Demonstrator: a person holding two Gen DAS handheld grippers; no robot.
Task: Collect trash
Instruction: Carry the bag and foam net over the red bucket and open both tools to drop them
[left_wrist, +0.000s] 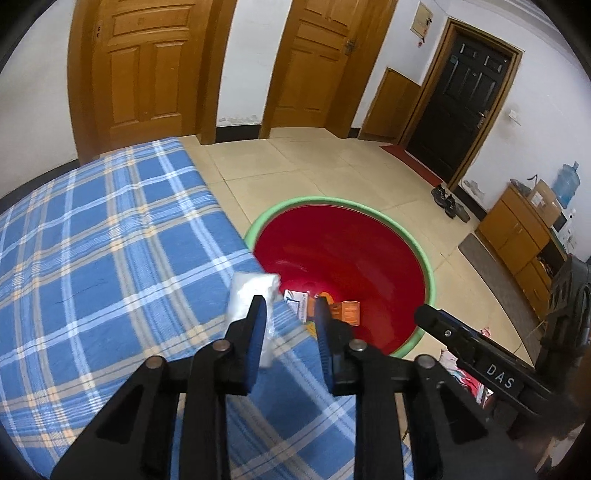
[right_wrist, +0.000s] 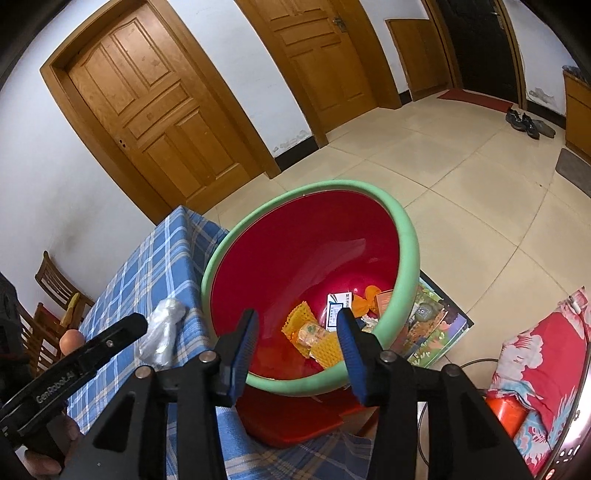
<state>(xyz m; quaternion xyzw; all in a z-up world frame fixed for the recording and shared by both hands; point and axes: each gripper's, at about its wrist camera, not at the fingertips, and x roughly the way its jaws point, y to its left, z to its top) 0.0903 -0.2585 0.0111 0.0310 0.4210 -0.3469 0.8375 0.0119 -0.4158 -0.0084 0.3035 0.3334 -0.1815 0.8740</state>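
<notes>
Roughly: desk (left_wrist: 92, 240) in blue plaid cloth, the landmark. Off its right edge, red basin (right_wrist: 406, 236) with green rim, just beside the desk corner. Inside the basin: orange foam netting (right_wrist: 297, 320), small white-blue carton (right_wrist: 337, 304), orange wrappers (right_wrist: 365, 301). On the desk near the basin-side edge, crumpled clear plastic bag (left_wrist: 251, 291). Left tongs (left_wrist: 290, 308) apart, left finger over the bag; contact unclear. Right tongs (right_wrist: 297, 326) apart, empty, above the basin's near rim.
</notes>
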